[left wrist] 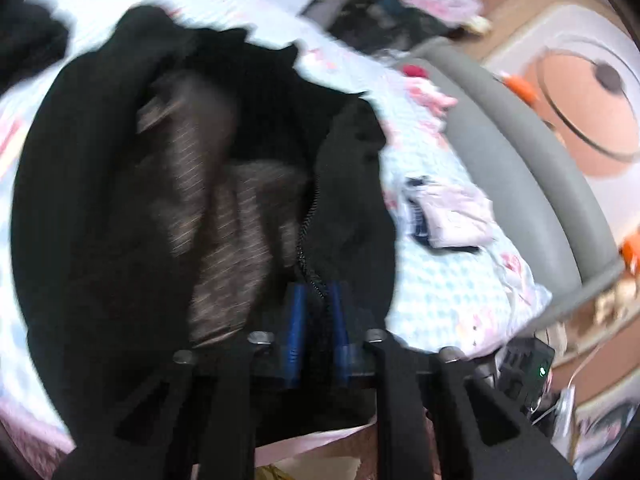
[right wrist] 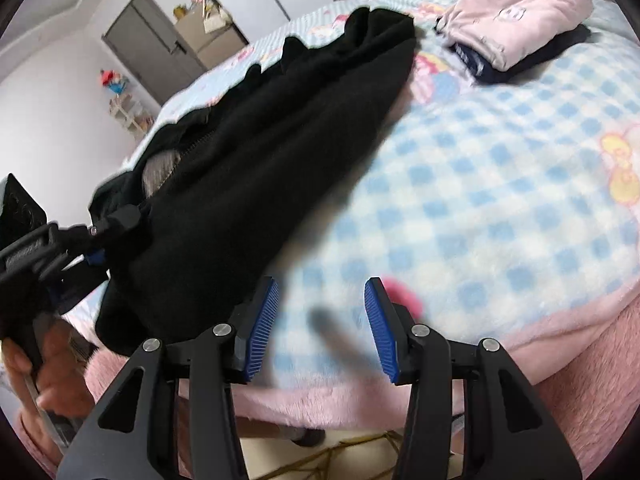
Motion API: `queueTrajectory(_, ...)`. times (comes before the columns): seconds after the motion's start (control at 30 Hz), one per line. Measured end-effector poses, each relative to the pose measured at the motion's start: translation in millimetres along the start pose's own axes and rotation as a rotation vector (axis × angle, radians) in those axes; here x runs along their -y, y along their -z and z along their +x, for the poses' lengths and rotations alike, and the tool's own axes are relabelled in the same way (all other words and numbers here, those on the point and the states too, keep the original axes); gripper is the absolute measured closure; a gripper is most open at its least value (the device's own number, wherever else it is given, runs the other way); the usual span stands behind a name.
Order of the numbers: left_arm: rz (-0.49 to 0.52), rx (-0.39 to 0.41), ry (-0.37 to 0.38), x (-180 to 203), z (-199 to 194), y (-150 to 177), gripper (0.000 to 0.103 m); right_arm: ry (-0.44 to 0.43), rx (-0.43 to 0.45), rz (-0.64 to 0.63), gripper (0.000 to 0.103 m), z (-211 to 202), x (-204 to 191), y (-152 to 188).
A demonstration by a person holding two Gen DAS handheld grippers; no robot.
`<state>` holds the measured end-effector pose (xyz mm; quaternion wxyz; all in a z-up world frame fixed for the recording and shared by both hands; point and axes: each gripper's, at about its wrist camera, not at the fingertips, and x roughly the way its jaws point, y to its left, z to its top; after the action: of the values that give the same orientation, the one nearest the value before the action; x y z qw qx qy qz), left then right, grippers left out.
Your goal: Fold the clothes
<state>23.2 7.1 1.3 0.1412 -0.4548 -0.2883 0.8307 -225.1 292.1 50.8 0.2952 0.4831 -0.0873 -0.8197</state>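
A black jacket [left wrist: 100,200] is seen spread over a bed covered by a blue-and-white checked blanket [right wrist: 500,200] with cartoon prints and a pink fleecy border. The jacket lies open in the left wrist view, so that its striped grey-brown lining [left wrist: 208,208] and a black zipper [left wrist: 306,232] are exposed. The left tool [left wrist: 318,308] is pressed together on the jacket's zipper edge, with the fabric pinched between its blue ribbed pads [left wrist: 295,320]; much of this view is blurred. In the right wrist view the same left tool [right wrist: 96,258] is seen at the left edge, gripped by a hand [right wrist: 44,376], with the jacket [right wrist: 280,140] gathered at its tip and stretched away across the bed toward the far side. The right tool [right wrist: 322,326] is held spread above the near part of the blanket, beside the jacket's lower edge; nothing is held between its blue pads [right wrist: 262,328], and only the blanket and a blurred pink patch are seen in the gap. A small stack of folded clothes [right wrist: 516,20], pale pink on top of dark navy, is set on the bed well apart from the jacket, near the far right. A grey padded bed rail [left wrist: 520,168] is seen along the edge of the bed in the left wrist view.
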Motion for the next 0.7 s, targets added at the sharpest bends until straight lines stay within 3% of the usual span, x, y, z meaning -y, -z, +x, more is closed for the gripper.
queueTrajectory(0.2,-0.047,-0.041,0.067,-15,13,14,0.096,0.014,-0.037,0.003,0.057,9,0,7)
queueTrajectory(0.23,-0.039,-0.037,0.082,-12,12,11,0.091,0.006,-0.03,0.007,0.057,8,1,6)
queueTrajectory(0.3,-0.015,-0.045,0.1,-6,15,6,0.063,-0.009,-0.016,0.023,0.057,7,1,2)
queueTrajectory(0.33,-0.009,-0.064,0.112,-3,20,3,0.041,-0.033,-0.016,0.042,0.055,9,2,-2)
queueTrajectory(0.37,-0.001,-0.081,0.109,-1,24,2,0.038,-0.057,-0.017,0.06,0.054,10,2,-6)
queueTrajectory(0.5,0.08,-0.125,-0.035,6,46,4,0.04,-0.146,-0.044,0.071,0.044,17,-7,-21)
queueTrajectory(0.53,0.096,-0.122,-0.06,10,49,5,0.045,-0.164,-0.05,0.065,0.043,19,-11,-25)
queueTrajectory(0.63,0.135,-0.138,-0.069,22,53,9,0.091,-0.128,-0.038,0.018,0.028,31,-18,-34)
queueTrajectory(0.7,0.16,-0.12,-0.076,30,47,11,0.094,-0.093,-0.077,0.032,0.028,45,-13,-34)
